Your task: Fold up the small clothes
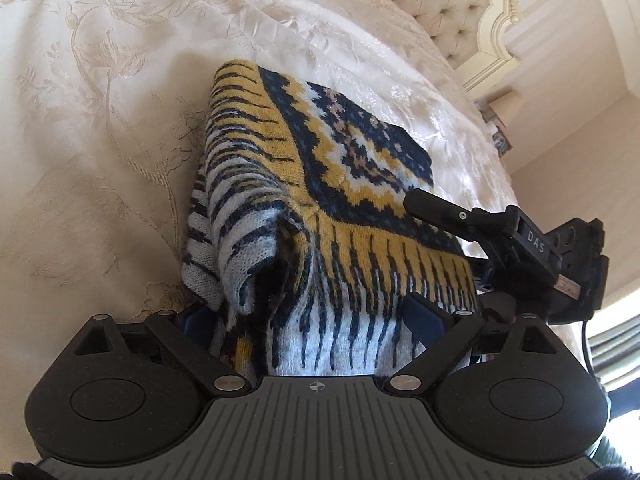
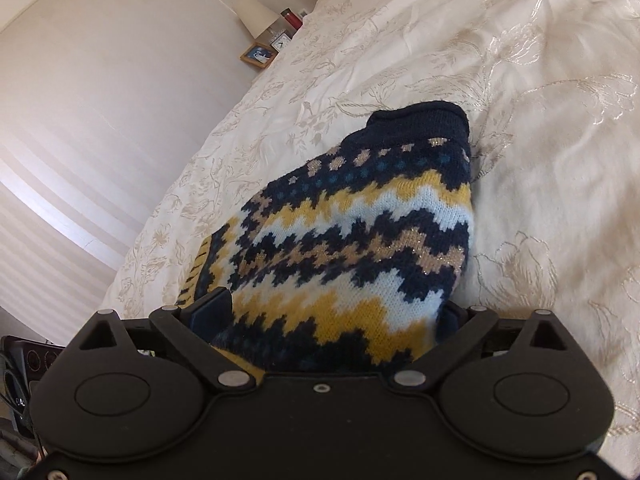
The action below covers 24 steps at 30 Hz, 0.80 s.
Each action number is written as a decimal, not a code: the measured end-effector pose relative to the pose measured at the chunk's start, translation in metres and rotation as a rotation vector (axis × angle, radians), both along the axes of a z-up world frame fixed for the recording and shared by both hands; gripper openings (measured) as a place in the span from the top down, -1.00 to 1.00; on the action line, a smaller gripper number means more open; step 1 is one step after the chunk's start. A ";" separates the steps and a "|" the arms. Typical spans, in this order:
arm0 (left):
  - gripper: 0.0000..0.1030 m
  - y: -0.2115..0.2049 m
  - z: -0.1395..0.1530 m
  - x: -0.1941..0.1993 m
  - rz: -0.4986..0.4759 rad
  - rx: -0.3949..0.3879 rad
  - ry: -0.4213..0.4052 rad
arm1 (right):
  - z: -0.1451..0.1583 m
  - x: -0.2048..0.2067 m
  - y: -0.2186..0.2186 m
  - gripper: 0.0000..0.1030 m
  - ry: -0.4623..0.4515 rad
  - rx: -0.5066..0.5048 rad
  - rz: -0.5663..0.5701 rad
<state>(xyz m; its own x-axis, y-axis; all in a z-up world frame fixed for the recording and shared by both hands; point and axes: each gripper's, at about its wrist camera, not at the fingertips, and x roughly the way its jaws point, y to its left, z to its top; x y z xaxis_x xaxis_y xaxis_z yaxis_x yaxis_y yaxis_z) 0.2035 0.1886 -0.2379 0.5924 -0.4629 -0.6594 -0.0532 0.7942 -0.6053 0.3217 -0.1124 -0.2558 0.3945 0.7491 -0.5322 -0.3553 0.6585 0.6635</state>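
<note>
A knitted sweater [image 1: 320,168] in navy, yellow and white lies folded on the cream bedspread [image 1: 100,120]. My left gripper [image 1: 310,312] stands open, its fingers spread wide with the sweater's striped edge bunched between them. My right gripper [image 2: 332,312] is also open, and the zigzag-patterned part of the sweater [image 2: 360,240] fills the gap between its fingers. In the left wrist view, one black finger [image 1: 432,205] of the right gripper rests on top of the sweater at the right; its other finger is hidden.
A tufted headboard [image 1: 440,4] stands at the far end of the bed. A bedside spot holds a lamp [image 2: 256,16], a picture frame [image 2: 259,55] and a small clock. The bedspread [image 2: 540,120] stretches out around the sweater.
</note>
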 end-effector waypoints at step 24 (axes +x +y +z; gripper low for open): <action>-0.83 0.014 -0.003 -0.026 0.049 -0.028 -0.057 | -0.009 -0.046 -0.035 -0.90 0.007 0.099 -0.061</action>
